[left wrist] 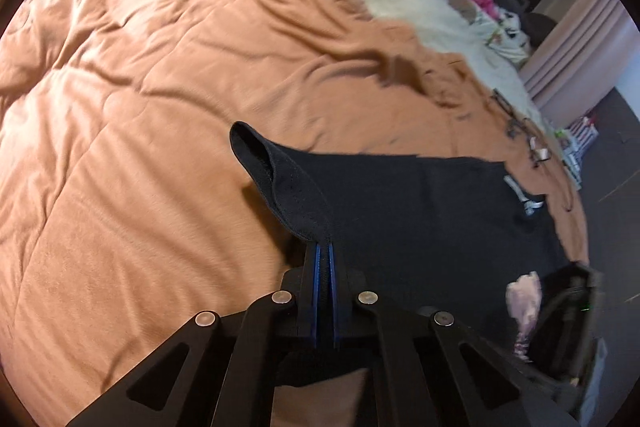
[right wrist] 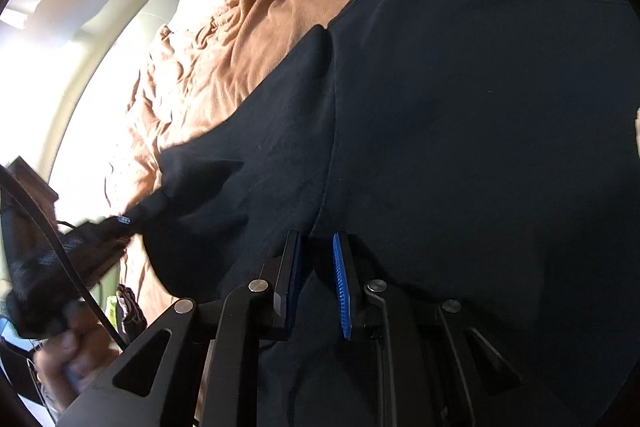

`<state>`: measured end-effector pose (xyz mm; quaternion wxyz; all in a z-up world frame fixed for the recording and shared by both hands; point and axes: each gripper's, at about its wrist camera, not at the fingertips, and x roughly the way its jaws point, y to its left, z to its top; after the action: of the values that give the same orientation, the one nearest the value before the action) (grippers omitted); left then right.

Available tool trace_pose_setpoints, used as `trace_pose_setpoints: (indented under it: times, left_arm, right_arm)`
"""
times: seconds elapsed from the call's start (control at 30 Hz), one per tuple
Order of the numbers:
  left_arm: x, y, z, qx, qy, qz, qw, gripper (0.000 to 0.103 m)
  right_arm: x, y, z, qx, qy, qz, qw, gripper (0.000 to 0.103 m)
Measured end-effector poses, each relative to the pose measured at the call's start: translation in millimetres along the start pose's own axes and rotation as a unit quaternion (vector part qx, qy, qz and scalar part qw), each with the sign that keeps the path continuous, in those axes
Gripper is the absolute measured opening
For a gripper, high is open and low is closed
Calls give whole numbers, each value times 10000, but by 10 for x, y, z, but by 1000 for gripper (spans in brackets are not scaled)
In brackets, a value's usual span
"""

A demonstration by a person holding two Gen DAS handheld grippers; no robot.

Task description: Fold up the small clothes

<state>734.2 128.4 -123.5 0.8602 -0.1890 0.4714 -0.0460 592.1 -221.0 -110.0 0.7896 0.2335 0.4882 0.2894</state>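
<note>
Tongs of left gripper [left wrist: 325, 247] pinching black garment [left wrist: 420, 211] hem at 6 o'clock; right tongs [right wrist: 316, 247] spread above garment on orange comforter [left wrist: 140, 107].

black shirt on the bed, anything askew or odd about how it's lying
Yes. The black shirt isn't flat: the left hand-held gripper is shut on its sleeve, lifting it off the orange comforter. The right hand-held gripper is open over the fabric.
</note>
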Motion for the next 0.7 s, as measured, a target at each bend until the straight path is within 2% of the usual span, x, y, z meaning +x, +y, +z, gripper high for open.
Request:
trace_pose_setpoints:
  times: [0.07,0.23,0.33,0.37,0.4,0.7]
  left_arm:
    - [-71,-132,35,72,-65,-98,9999,4]
    - [-164,-484,90,297,-158,-287,9990,4]
    - [-210,-668,79,402,-178,-423,9981,4]
    - [-219,-744,75,457,-183,-464,9977,4]
    - [-222,-808,74,509,-181,-500,9973,4]
    - [-180,-1263,-6,798,-60,-779,9937,4]
  right_arm:
    - [-22,67,17,-187,26,-80,9998,13]
    - [-297,19,-51,-211,9,81,9997,15]
    - [-532,-71,-78,-202,-169,128,9996,38]
    - [-618,-104,-77,-173,-254,137,9994,50]
    - [-708,-137,-79,-153,-351,141,9992,55]
    - [-1106,-463,-88,176,-546,224,9981,55]
